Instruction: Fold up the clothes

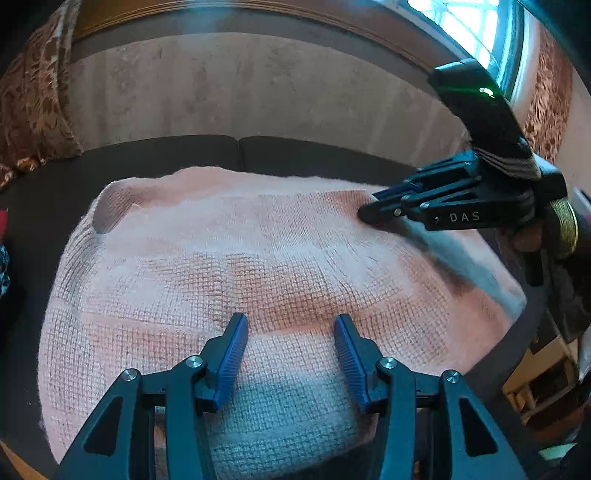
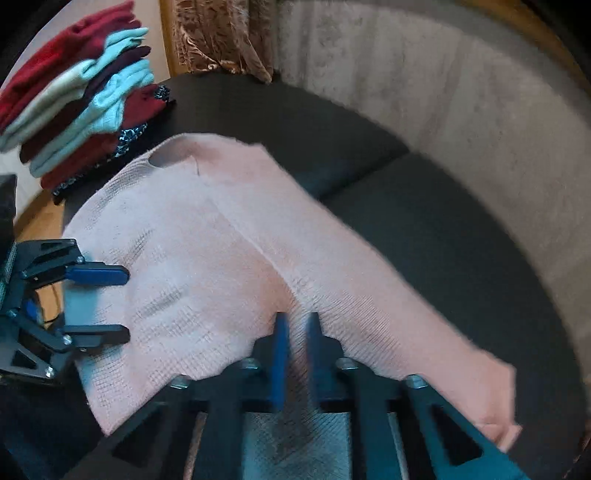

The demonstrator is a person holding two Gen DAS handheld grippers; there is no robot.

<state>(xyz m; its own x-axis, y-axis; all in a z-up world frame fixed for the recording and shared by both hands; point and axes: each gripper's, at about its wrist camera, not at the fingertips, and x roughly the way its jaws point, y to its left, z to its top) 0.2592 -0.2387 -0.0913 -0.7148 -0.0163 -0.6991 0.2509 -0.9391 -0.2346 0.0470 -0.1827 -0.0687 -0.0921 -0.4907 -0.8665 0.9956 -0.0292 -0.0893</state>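
Item: pink knitted sweater [image 1: 236, 258], spread flat on a dark sofa seat [image 1: 147, 151]. Its body covers most of the seat; the neck opening [image 1: 107, 214] lies toward the seat's back edge on the left in the left wrist view. In the right wrist view one sleeve [image 2: 388, 317] runs out diagonally from the body across the dark seat, its cuff near that view's lower right.

Left tool [image 1: 291, 332]: released, its blue-padded fingers [image 1: 234, 350] standing apart with nothing between them. It hovers over the near hem of the sweater, toward the seat's front edge; whether the tips touch the knit cannot be told. In the right wrist view the same tool [image 2: 127, 302] sits at the sweater's left side, fingers spread over the fabric's edge.

Right tool [image 2: 295, 332]: clenched, its blue fingers close together over the knit where the sleeve meets the body. The picture is blurred there, and whether any fabric is pinched cannot be told. In the left wrist view this tool [image 1: 369, 212] has its tip down on the sweater toward the right back part of the garment.

Other contents: stack of folded clothes [image 2: 81, 92] in red, pale blue and dark tones, at the seat's far left end, beside the sweater's neck; pale upholstered sofa back [image 1: 258, 96] behind the seat; patterned brown curtain [image 2: 221, 37]; window [image 1: 469, 26].
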